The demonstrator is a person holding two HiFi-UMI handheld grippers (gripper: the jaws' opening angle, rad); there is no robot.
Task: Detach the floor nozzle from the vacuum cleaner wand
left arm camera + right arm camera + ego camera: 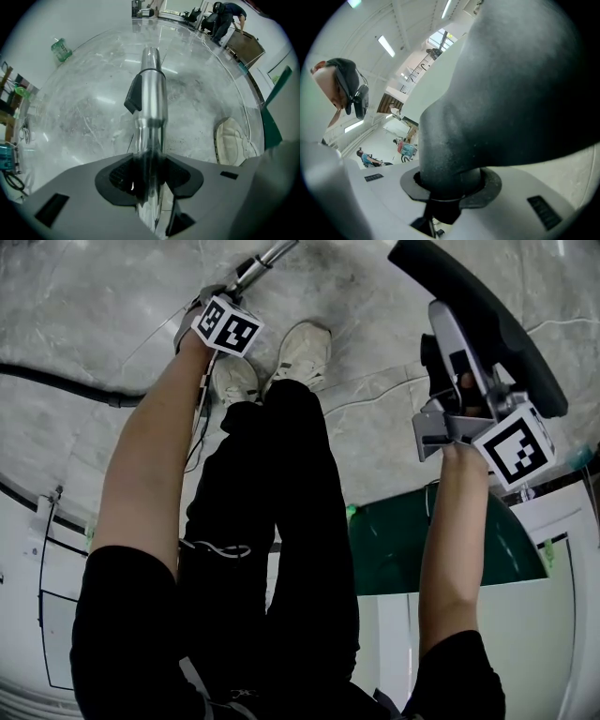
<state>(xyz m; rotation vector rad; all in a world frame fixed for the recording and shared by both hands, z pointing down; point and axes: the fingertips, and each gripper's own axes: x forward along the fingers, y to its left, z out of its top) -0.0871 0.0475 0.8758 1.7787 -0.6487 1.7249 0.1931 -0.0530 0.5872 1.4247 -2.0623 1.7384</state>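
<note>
wand point(151, 108) clamped in left claw point(150, 176) | right claw point(450, 185) clamps black nozzle point(511, 93), ends cut off

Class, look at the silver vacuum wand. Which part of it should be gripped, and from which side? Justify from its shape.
Grip the wand on its plain round tube, short of the black catch, coming from the side so the jaws close on opposite faces of the tube. The left gripper is shut on it there; the even round section probably seats well.
</note>
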